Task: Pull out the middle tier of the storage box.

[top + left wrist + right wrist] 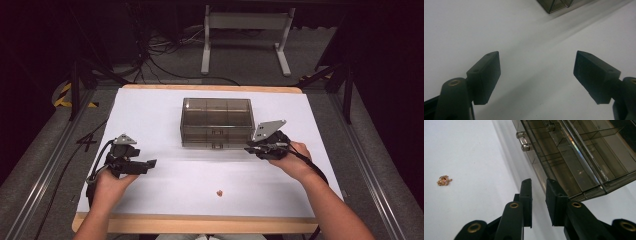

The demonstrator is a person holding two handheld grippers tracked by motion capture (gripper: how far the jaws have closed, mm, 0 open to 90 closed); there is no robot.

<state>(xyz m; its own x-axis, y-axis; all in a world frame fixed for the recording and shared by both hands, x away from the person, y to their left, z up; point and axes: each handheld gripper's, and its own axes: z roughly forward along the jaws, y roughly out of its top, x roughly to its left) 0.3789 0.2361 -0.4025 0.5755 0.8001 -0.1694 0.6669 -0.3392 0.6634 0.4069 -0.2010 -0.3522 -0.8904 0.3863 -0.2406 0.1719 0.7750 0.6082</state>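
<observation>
In the right gripper view, the right gripper [539,202] had its two black jaws drawn close together, a narrow gap left between them and nothing in that gap. Just beyond their tips, toward the upper right of the frame, stood the smoky clear drawer box [579,157], its near lower corner just past the right-hand jaw; I could not tell whether it touched. Two small clear knobs [524,141] stuck out of the box front at the upper middle. At the left edge of that view lay a small golden trinket [444,180] on the white table [469,150], well apart from the jaws.

In the left gripper view, the left gripper [536,77] had its jaws spread wide, with bare white surface between them and a corner of the box at the top edge.

In the high view, the right gripper [265,145] sat at the lower right corner of the box [217,122] in the middle of the frame, the left gripper [140,165] was at lower left, and the trinket [219,192] lay near the bottom centre.
</observation>
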